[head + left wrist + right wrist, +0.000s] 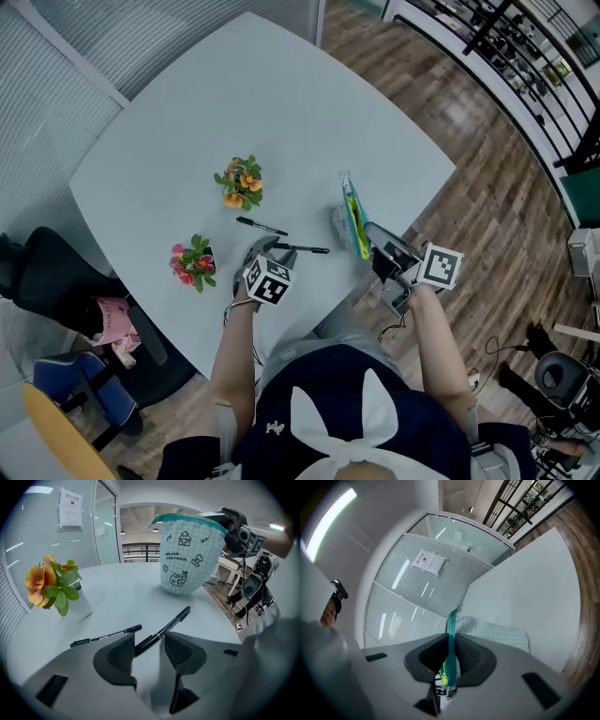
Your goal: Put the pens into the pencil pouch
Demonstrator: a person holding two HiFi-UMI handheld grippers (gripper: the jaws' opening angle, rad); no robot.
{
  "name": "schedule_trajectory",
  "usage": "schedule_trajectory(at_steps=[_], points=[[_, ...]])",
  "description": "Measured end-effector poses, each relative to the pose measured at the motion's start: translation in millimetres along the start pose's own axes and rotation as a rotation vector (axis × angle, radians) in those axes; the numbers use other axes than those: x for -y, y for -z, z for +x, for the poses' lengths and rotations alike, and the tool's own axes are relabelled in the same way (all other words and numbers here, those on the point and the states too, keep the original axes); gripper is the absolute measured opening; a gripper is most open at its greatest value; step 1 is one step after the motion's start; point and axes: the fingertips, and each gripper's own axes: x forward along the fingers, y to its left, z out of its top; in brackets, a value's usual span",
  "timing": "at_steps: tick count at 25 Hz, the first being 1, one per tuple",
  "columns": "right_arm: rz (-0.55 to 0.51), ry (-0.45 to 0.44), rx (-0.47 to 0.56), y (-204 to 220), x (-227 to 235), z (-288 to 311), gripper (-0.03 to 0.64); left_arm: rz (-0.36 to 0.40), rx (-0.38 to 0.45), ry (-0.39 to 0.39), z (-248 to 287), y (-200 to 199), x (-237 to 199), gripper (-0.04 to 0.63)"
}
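Closest to the head camera is the person's dark top with a white bow (pixel 352 427), and both forearms reach out from it over the worktop (pixel 281 112).

The left gripper (pixel 149 641) points down at the worktop with its jaws apart. The near end of one black pen (pixel 164 629) lies in the gap and nothing's pinching it. The second pen (pixel 105 636) lies just beside the gripper's left jaw, flat on the worktop.

The right gripper (pixel 451 641) is clamped on the teal zipper edge of the pencil pouch (pixel 497 632). From the left gripper view the pouch (pixel 187 559) stands upright with its mouth up, beyond the pens. Can't tell if its bottom touches the worktop.

Further out there's an orange flower pot (pixel 242 183) past the pens and a pink one (pixel 193 261) to the left gripper's left.
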Motion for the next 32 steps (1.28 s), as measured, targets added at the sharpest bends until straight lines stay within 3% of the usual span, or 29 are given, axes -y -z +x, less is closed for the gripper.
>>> schedule_trajectory(at_steps=[6,14,27,32], points=[[-0.01,-0.008,-0.007,5.6,-3.4,1.8,0.049,0.028,-0.008,-0.017,-2.3,3.0,1.3,0.183],[-0.016,0.014,-0.017,14.3,1.8,1.1,0.049,0.029,0.005,-0.007,-10.9,8.7,10.3,0.063],[-0.037,0.026,-0.031,24.7,2.4,1.0,0.049,-0.042,0.069,-0.01,-43.1,6.8,10.7,0.06],[-0.043,0.021,-0.044,29.2,0.6,2.1,0.049,-0.092,0.145,-0.005,-59.1,-3.0,7.9,0.058]])
